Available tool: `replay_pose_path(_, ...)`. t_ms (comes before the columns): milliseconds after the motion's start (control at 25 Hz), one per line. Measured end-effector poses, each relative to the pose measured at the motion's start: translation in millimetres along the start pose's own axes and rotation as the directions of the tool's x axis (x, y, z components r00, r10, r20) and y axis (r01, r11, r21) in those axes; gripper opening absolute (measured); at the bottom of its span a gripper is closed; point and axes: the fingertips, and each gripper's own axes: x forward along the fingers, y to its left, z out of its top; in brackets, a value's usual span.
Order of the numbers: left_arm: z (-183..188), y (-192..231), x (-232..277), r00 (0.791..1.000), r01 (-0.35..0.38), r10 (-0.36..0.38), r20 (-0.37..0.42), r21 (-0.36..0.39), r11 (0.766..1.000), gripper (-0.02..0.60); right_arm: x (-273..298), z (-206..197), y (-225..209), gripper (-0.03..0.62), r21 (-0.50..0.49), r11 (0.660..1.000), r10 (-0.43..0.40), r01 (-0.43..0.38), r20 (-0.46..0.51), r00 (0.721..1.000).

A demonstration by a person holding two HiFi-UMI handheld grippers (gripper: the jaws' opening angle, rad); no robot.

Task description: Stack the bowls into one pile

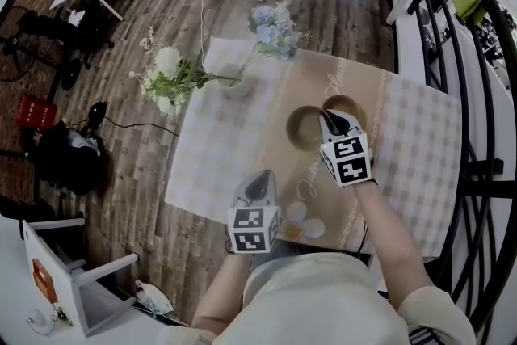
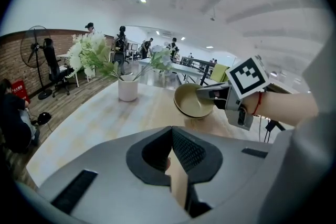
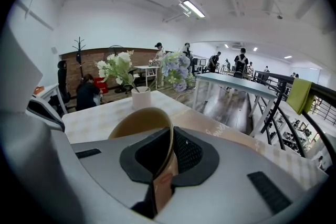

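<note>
Vase: the white vase (image 1: 237, 85) of flowers stands on the table (image 1: 412, 145), far-left part, well apart from your grippers.
Left gripper (image 1: 258, 180): you hold it over the table's near edge, jaws drawn together, with no bowl in them.
Held bowl (image 1: 304, 128): tan, clear of the cloth and tilted, carried by its rim.
Right gripper (image 1: 331, 119): its jaws stand narrow, pinched on that bowl's wall at the rim.
Second bowl (image 1: 349, 103): it sits just beside the held one, partly hidden behind your right gripper.
</note>
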Motion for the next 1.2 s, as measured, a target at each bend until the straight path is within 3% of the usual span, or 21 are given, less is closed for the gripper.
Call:
replay_pose_path(640,-2,-52,27,0.999,0.027,-0.026,-0.028,0.031,0.999,0.003,-12,-9,-80,0.017,0.044,0.997,-0.071,0.070,0.013,0.997)
replay_pose_path(1200,-7,-71,36,0.999,0.028,-0.026,-0.047,0.041,0.999,0.003,5,-41,-106,0.017,0.091,0.992,-0.085,0.089,-0.047,0.995)
